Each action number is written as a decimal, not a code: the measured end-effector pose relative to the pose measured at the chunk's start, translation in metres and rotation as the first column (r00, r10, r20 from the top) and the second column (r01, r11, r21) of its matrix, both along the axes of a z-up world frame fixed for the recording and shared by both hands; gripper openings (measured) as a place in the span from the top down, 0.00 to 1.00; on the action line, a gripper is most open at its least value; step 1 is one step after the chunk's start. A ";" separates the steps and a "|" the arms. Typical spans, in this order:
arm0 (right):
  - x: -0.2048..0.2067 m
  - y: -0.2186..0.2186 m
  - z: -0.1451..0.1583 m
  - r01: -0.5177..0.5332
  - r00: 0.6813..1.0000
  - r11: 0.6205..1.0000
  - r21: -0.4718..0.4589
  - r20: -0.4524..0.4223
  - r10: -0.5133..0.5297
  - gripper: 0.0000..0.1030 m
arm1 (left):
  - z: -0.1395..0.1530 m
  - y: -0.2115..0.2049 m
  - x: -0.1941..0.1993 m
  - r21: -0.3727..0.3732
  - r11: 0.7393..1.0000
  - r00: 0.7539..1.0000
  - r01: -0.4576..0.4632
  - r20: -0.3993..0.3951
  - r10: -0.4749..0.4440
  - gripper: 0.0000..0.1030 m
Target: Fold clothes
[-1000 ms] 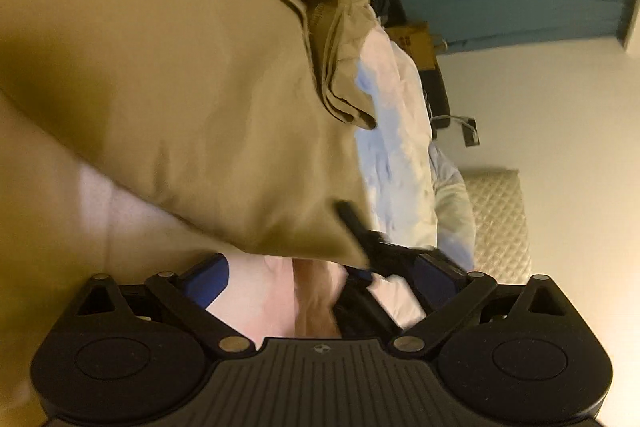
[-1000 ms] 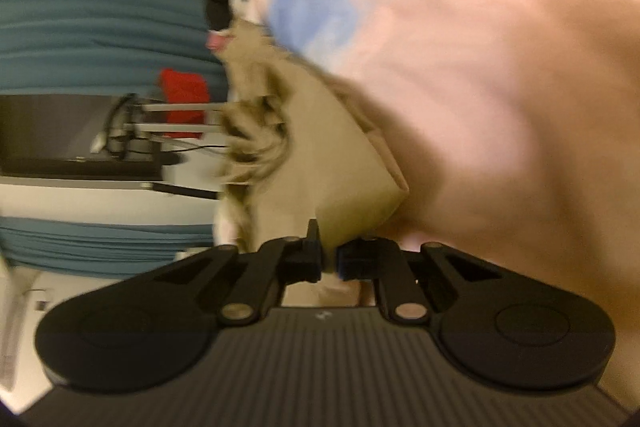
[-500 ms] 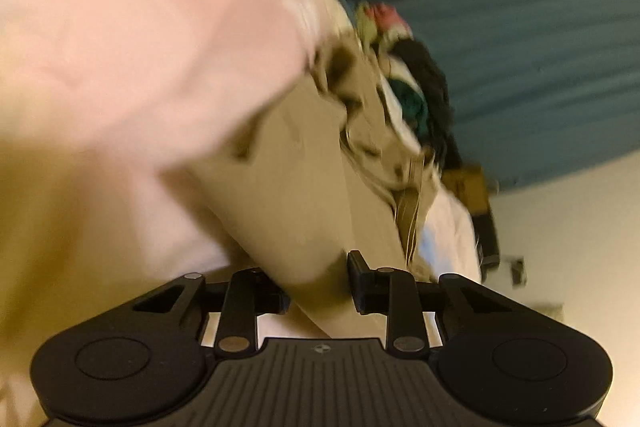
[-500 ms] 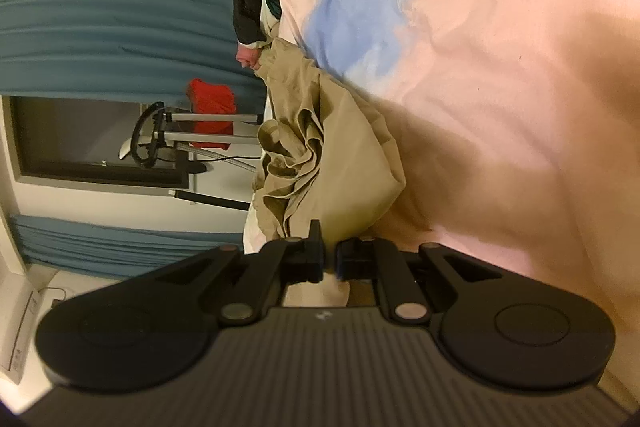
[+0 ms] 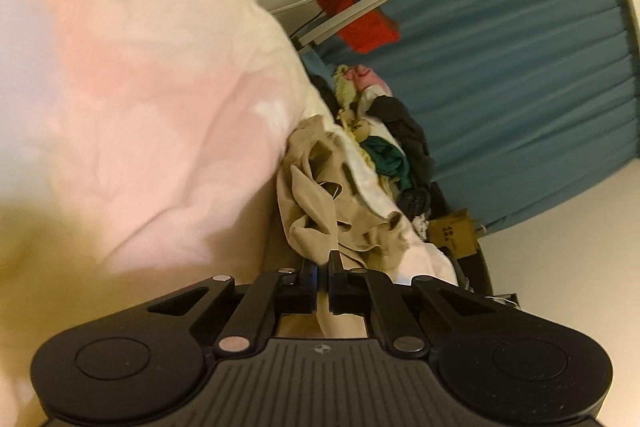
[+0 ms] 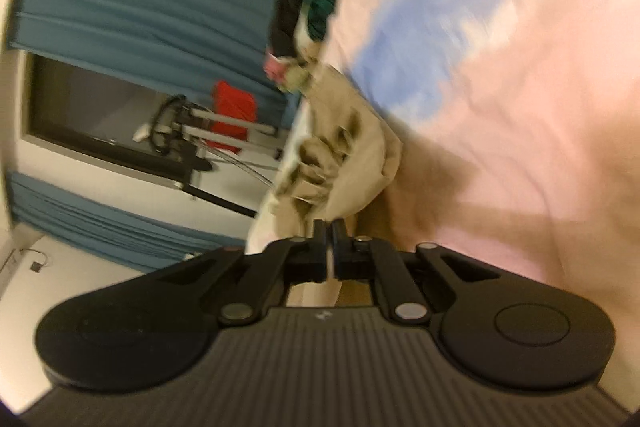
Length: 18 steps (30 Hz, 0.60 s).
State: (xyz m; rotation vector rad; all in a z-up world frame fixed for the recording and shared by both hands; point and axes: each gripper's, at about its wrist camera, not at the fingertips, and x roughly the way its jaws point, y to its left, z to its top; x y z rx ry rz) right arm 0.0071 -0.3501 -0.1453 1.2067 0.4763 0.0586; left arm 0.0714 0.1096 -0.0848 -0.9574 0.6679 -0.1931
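Barely begun: both tools, left (image 5: 322, 261) and right (image 6: 329, 229), clamped on the crumpled tan garment (image 5: 320, 203) near the bed's (image 5: 120, 87) edge, unfolded, clothes pile (image 5: 396, 147) untouched beyond.

The left claw (image 5: 322, 261) sits at the bottom centre of its view, fingers pointing toward 12 o'clock, jaws pinched together on a fold of tan cloth (image 5: 320, 211) that runs down between them. The right claw (image 6: 329, 231) likewise points to 12 o'clock, its fingers pressed together on a thin edge of the same tan cloth.
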 end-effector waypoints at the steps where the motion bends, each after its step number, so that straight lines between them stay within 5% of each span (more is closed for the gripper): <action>1: -0.009 0.000 0.011 0.004 1.000 1.000 -0.014 0.023 -0.004 0.97 | 0.007 0.004 -0.005 -0.006 1.000 1.000 0.008 0.006 -0.008 0.97; 6: -0.028 0.004 0.014 -0.009 1.000 0.999 -0.051 -0.016 0.009 0.97 | 0.029 0.014 -0.029 0.088 0.994 0.997 0.058 0.040 -0.061 1.00; 11: -0.022 0.014 -0.026 -0.076 0.984 0.997 0.029 -0.156 0.079 0.94 | 0.013 0.016 -0.044 0.105 0.984 0.988 0.144 -0.072 -0.137 0.98; 13: -0.014 0.020 -0.041 -0.101 0.972 0.993 0.061 -0.205 0.111 0.93 | 0.006 0.008 -0.041 0.090 0.981 0.981 0.175 -0.107 -0.165 0.90; 18: 0.006 0.031 -0.067 -0.098 0.953 0.986 0.135 -0.272 0.131 0.92 | -0.014 -0.018 -0.023 0.021 0.964 0.947 0.266 -0.191 -0.258 0.44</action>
